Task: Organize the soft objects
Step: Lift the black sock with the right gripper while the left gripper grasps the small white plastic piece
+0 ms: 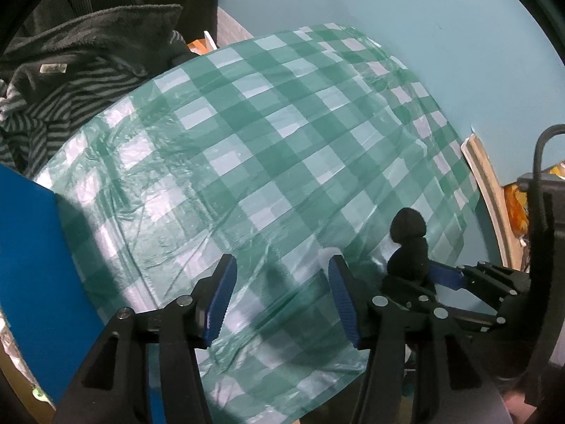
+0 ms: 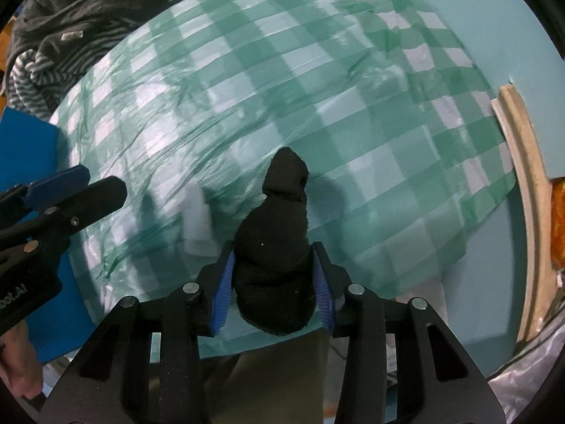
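The right claw (image 2: 272, 282) is clamped on a black sock (image 2: 273, 268), its blue pads pressing both sides of the bundled fabric; the sock's free end sticks up toward 12 o'clock over the green checked cloth (image 2: 317, 88). In the left wrist view the same sock (image 1: 408, 247) shows at 4 o'clock, just beside the left claw (image 1: 280, 300), whose jaws stand wide with nothing between them above the checked cloth (image 1: 265, 141). The cloth covers most of the pale blue counter (image 1: 406, 35). A heap of dark and grey striped clothes (image 1: 70, 70) lies at 10 o'clock, at the cloth's far edge. A blue sheet (image 1: 31, 265) sits at 8 o'clock, touching the cloth's near side.
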Tool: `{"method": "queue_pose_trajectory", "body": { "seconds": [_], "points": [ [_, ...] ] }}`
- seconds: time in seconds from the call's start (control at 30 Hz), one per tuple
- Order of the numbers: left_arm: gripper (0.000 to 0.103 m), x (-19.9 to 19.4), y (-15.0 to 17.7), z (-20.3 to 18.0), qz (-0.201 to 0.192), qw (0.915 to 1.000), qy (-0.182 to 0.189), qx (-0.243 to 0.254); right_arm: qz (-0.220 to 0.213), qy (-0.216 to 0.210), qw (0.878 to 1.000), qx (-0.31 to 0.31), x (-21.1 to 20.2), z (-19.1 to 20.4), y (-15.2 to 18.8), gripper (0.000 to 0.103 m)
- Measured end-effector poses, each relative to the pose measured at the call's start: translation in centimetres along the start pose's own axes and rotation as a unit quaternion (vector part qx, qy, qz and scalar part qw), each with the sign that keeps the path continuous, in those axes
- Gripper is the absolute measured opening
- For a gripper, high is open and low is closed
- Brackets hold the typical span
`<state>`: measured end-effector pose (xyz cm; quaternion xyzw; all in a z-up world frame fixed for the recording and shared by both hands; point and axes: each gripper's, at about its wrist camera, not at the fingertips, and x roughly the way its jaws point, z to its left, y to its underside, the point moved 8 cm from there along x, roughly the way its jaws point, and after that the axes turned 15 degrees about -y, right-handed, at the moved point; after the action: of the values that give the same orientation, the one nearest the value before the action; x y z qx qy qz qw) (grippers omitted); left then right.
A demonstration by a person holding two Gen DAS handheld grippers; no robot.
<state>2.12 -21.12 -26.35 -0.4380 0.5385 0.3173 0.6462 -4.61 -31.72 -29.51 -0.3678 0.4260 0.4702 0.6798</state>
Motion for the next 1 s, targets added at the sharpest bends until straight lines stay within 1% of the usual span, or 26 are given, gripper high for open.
{"method": "queue_pose_trajectory", "body": {
  "seconds": [0.27,0.53,0.77,1.0],
  "points": [
    [0.057,0.6,-0.2,-1.6,0.021,0.9995,0.014,-0.022,-0.011,0.004,1.0,0.005,-1.5,-2.1,-1.4,0.04],
    [0.057,2.4,0.8,-2.7,0.051,0.9984,-0.002,-0.024,-0.018,0.008,1.0,0.005,-2.6,-3.7,-2.2,0.04],
    [0.057,3.3,1.0,-3.3,0.065,0.9972,0.0,-0.036,-0.021,0.008,1.0,0.004,-3.3,-4.3,-2.5,0.04],
    [0.056,3.8,1.3,-4.6,0.069,0.9974,0.001,-0.02,-0.026,0.011,1.0,0.004,-3.5,-4.0,-2.9,0.04]
  ]
}}
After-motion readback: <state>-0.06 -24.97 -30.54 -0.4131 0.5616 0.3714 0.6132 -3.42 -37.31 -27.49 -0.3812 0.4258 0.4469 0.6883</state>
